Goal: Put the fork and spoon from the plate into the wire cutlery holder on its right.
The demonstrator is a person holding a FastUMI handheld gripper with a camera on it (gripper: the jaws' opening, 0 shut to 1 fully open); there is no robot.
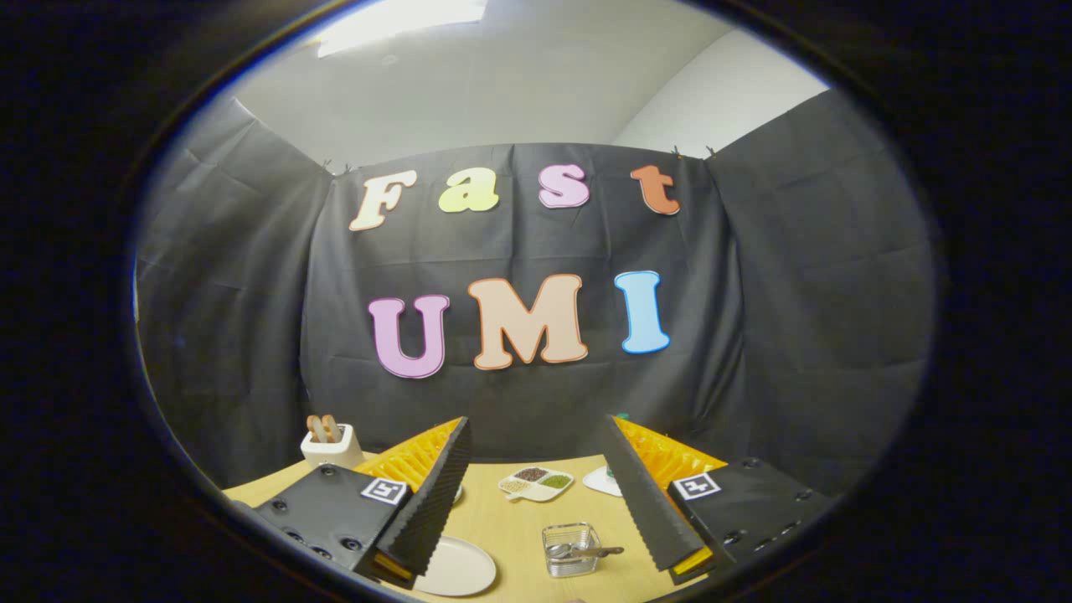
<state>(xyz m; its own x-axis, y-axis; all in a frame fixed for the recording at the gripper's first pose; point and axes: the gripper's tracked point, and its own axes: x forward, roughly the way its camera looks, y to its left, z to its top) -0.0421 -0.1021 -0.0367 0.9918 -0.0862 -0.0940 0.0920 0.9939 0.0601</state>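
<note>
A pale wooden table (519,523) fills the lower middle of the frame, its near edge cut off; the gripper (536,494) hangs above it with both fingers spread wide and nothing between them; the left finger (431,502) hides part of the white plate (456,568) at lower centre; just right of the plate, between the fingers, stands the wire cutlery holder (571,548), cutlery (582,551) lying inside, too small to tell fork from spoon; a divided snack dish (536,483) sits beyond, bare tabletop around it.
</note>
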